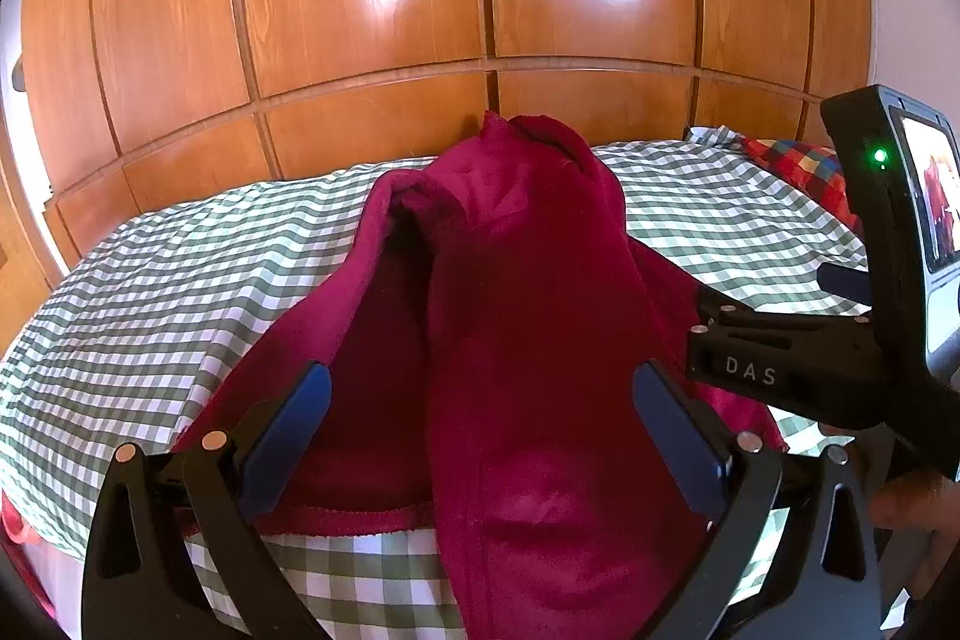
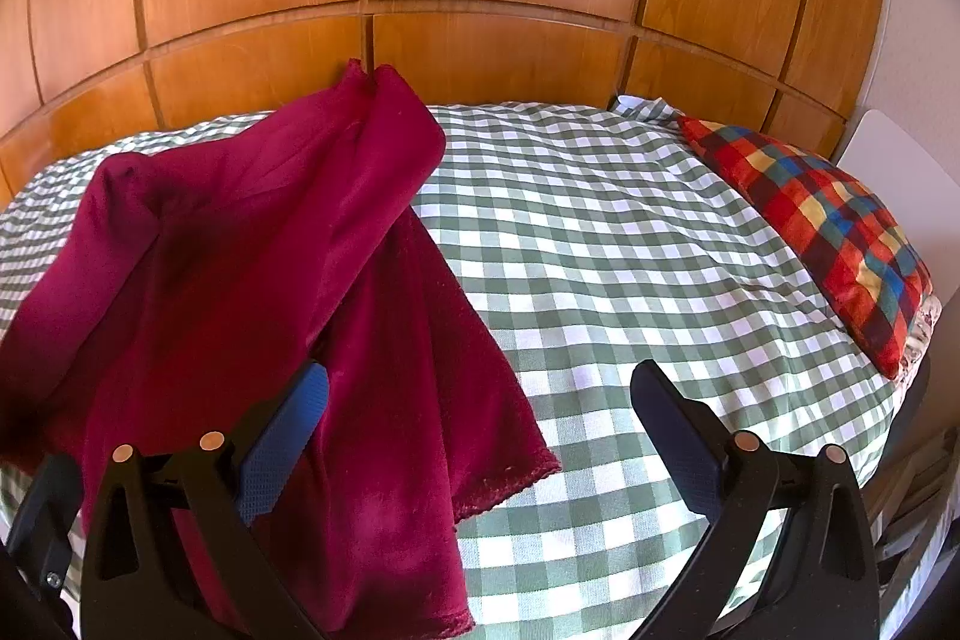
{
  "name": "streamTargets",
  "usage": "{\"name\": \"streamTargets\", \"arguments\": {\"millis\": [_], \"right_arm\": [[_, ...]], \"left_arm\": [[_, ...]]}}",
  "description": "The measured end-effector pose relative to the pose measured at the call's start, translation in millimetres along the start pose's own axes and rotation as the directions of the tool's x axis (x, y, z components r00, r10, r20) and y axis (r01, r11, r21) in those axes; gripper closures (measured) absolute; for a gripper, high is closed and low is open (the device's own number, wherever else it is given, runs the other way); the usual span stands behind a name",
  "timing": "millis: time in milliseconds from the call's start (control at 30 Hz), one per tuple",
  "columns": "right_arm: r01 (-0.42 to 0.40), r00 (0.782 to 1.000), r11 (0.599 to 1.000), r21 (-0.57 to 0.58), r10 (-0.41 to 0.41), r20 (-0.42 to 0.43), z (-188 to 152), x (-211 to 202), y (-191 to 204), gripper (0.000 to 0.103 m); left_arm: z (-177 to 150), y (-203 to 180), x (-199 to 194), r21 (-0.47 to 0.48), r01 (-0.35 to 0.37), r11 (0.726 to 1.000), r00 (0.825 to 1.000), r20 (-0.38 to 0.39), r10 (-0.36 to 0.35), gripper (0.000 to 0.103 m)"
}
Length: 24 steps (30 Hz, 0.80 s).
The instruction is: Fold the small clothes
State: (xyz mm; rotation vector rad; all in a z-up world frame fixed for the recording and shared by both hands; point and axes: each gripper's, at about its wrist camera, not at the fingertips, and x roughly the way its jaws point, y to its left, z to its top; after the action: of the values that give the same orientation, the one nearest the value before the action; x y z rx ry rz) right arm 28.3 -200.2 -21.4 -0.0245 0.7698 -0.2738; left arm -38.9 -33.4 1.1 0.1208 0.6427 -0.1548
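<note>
Both grippers spread wide, holding nothing: left gripper (image 1: 480, 400) w/ red fleece (image 1: 510, 310) between its fingers, right gripper (image 2: 480, 400) over checked bedsheet (image 2: 600, 250) beside fleece.

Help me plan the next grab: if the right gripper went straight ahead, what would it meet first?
Probably the checked bedsheet: the open right gripper points just past the red garment's edge, though depth is uncertain.
</note>
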Motion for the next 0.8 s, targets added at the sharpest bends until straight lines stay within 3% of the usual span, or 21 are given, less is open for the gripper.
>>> {"name": "streamTargets", "arguments": {"millis": [533, 800], "right_arm": [[0.001, 1.0, 1.0, -0.007, -0.001, -0.007, -2, 0, 1, 0.003], [-0.002, 1.0, 1.0, -0.003, 0.002, -0.018, -2, 2, 1, 0.003]], "left_arm": [[-15, -13, -4, 0.071, 0.038, 0.997, 0.999, -0.014, -0.037, 0.003], [-33, -23, 1, 0.14, 0.135, 0.981, 0.989, -0.071, -0.126, 0.003]]}}
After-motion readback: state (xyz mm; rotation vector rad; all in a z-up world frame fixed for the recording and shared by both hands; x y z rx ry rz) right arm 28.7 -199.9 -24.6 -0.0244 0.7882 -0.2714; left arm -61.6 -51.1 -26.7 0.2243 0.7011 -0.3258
